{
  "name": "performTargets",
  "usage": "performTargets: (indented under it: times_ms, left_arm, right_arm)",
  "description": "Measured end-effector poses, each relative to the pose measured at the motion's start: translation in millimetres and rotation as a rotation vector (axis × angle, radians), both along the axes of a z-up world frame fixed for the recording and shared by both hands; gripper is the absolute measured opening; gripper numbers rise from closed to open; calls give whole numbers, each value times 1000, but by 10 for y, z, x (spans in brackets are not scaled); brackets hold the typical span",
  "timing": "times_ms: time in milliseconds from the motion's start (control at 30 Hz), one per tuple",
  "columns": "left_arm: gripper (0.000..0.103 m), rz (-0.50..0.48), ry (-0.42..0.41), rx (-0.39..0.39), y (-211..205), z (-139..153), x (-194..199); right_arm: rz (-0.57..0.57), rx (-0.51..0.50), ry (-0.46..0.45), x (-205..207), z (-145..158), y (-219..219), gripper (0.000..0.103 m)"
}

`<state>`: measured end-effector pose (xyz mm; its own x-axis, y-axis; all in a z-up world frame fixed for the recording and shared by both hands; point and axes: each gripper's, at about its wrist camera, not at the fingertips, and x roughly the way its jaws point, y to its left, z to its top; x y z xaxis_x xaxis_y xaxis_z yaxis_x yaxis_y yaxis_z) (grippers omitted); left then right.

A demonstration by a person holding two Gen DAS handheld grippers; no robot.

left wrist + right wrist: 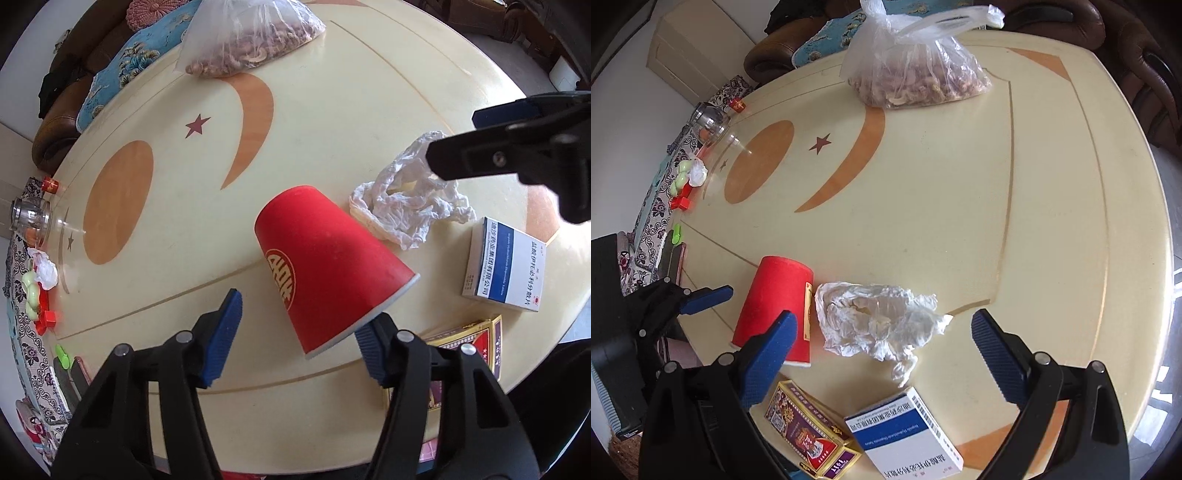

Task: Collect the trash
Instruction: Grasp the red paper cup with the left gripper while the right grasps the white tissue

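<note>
The red cup (325, 266) stands upside down on the table (332, 92), rim down, between the fingers of the left gripper (299, 336); the jaws stand partly apart, and the right pad (369, 350) sits at the rim while the left pad (221, 339) is clear of the wall, so nothing is held. To take it well, I would judge the gripper should come lower and centre on the cup so both pads meet the wall above the rim, then close gently, since a paper cup crushes or tips easily. The right gripper (882, 365) is wide and empty, poised over the crumpled plastic wrap (879, 321) just beside the cup; it should drop onto the bulk of the wad, not a loose edge. The cup bears a gold Chinese character in a ring, too skewed to read surely. The white and blue box (905, 435) near the wrap carries Chinese text and a small Latin line ending in "Tablets", plus a barcode. The purple and gold carton (809, 435) has a QR code; its writing is too small to read
</note>
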<state>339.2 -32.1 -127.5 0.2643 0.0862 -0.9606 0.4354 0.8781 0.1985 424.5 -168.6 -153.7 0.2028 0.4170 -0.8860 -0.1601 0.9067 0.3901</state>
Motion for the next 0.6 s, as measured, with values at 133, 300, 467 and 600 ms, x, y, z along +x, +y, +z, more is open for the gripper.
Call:
performTargets:
  times_ms: [133, 300, 467, 600]
  left_arm:
    - [42, 13, 27, -19, 64, -54, 43]
    - [23, 38, 52, -32, 156, -121, 108]
    - [15, 65, 63, -48, 263, -135, 155]
    - [12, 91, 58, -51, 326, -114, 172]
  right_arm:
    - [16, 1, 30, 54, -175, 141, 91]
    - [47, -14, 54, 54, -308, 282, 68]
    - [58, -24, 55, 42, -368, 348, 47]
    - [73, -32, 34, 17, -310, 408, 27]
